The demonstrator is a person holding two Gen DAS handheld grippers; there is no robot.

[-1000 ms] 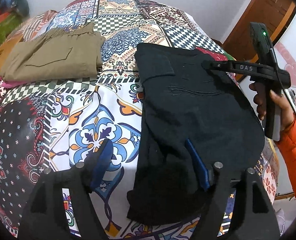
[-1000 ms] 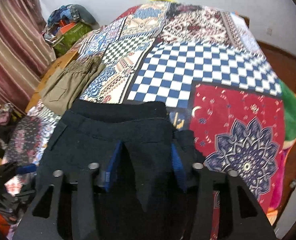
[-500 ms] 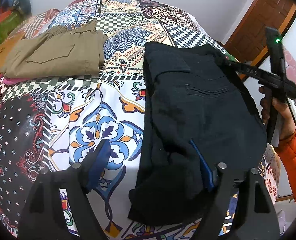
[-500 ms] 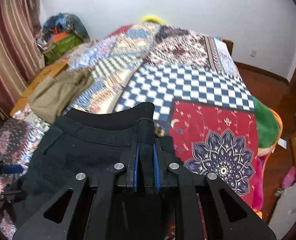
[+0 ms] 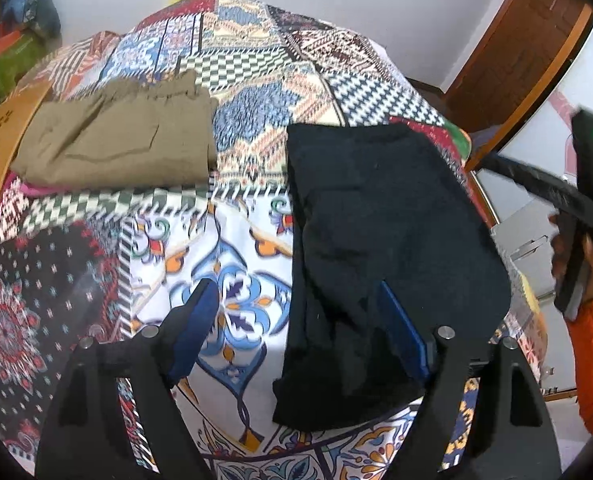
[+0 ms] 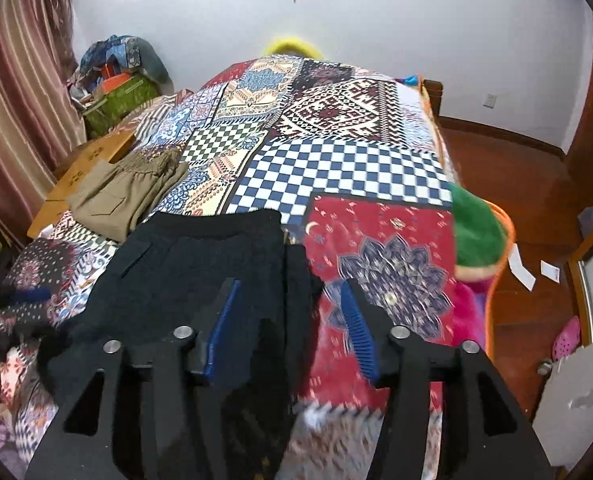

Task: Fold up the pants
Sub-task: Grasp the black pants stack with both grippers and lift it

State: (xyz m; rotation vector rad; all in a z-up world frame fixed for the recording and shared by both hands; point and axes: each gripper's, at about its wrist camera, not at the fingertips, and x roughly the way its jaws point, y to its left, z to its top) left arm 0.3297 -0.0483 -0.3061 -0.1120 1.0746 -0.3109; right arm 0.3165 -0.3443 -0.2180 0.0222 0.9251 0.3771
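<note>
The black pants [image 5: 380, 240] lie folded on the patchwork bedspread [image 5: 232, 240], also in the right wrist view [image 6: 200, 272]. My left gripper [image 5: 296, 312] is open above their near left edge, holding nothing. My right gripper [image 6: 288, 304] is open above the pants' right edge, holding nothing. In the left wrist view the right gripper [image 5: 536, 184] is seen at the far right, off the pants, in a hand with an orange sleeve.
Folded khaki pants [image 5: 120, 144] lie at the bed's far left, also in the right wrist view [image 6: 124, 192]. A green and pink blanket [image 6: 480, 240] hangs off the bed's right edge. A wooden board [image 6: 84, 168] and clutter [image 6: 116, 80] sit left.
My right gripper shut on the pants' waistband, then opened and let go, pulling back to the right. The pants now lie flat. My left gripper stayed open.
</note>
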